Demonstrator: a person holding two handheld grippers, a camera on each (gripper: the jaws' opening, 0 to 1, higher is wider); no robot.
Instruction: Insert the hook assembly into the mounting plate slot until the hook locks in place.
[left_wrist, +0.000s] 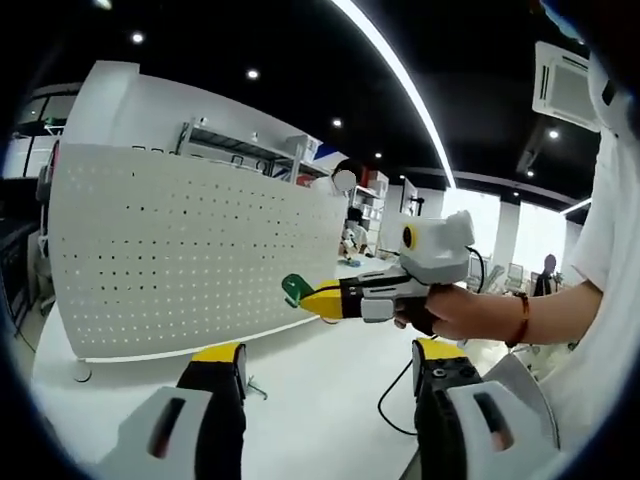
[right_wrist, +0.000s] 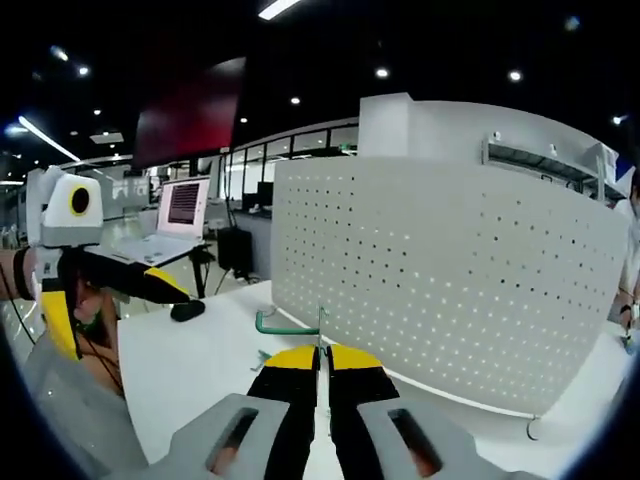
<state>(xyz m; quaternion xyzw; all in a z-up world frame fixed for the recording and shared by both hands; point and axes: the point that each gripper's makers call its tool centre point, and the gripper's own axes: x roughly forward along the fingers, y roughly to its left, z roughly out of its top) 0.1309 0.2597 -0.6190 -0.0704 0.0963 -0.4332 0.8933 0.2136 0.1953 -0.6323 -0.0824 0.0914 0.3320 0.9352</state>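
The hook (right_wrist: 285, 324) is being held between the closed yellow-tipped jaws of the right gripper (right_wrist: 322, 352), near the pegboard (right_wrist: 450, 280) but apart from it. Insertion is judged not yet begun; seating and locking are remaining. The left gripper (left_wrist: 330, 362) is being held back with its jaws wide and empty. The hook is being seen as a thin green bent rod, apparently coated. The pegboard is a white, smooth sheet, evenly perforated, standing upright on a white table (right_wrist: 200, 365).
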